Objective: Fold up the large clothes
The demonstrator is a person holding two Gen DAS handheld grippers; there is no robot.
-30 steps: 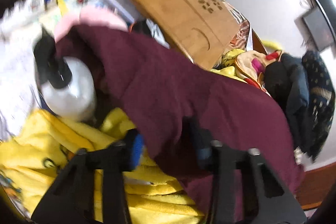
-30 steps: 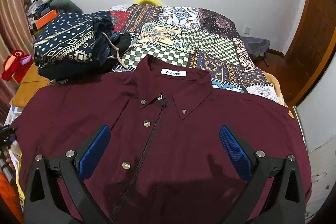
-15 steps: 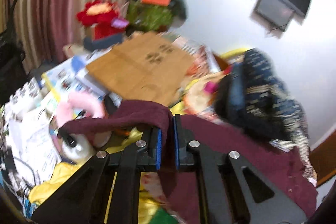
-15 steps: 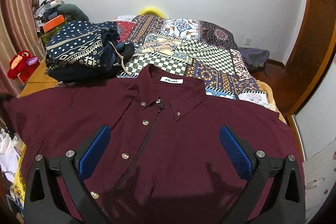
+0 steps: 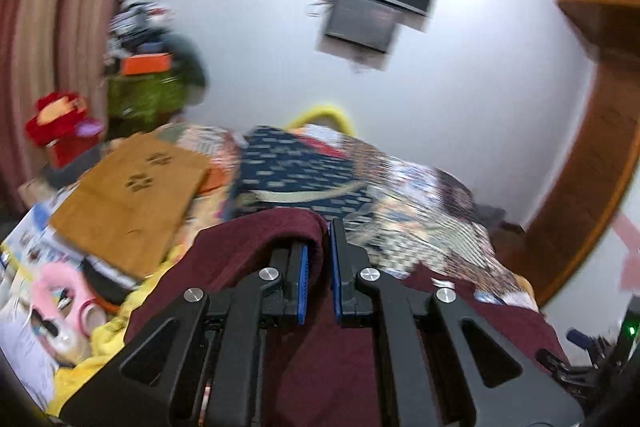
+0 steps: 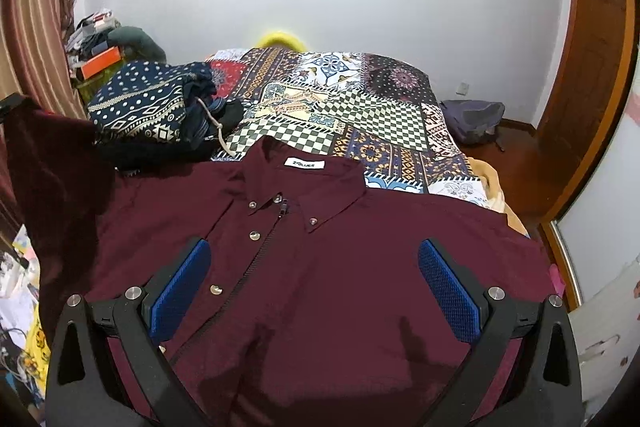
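Maroon button-down shirt (image 6: pixel 320 267) lies face up on the bed (image 6: pixel 360 115), collar toward the wall, body spread flat and reaching the near edge of the bed; patterned navy clothes pile (image 6: pixel 152 107) sits just beyond the shirt's left shoulder. Left gripper (image 5: pixel 318 267): jaws clenched on a fold of the shirt's left sleeve, cloth pinched between the blue pads and draped over the left finger; from the right wrist view that sleeve (image 6: pixel 52 163) hangs lifted at the shirt's left side, above the bed edge. Right gripper (image 6: pixel 312 287): jaws released and spread wide, hovering over the shirt's chest, nothing between them. Step in hand, by judgement: carrying the left sleeve across onto the shirt's front for the first lengthwise fold. To do it well, the sleeve should travel toward the zip placket in a low arc so the fold line runs straight from shoulder seam down, parallel to the placket. The free right gripper could press the shirt near the collar to keep the body from sliding. Risk: the lifted sleeve drags the shoulder along or brushes the clothes pile. The sleeve should be laid flat before it is let go, cuff pointing toward the hem.
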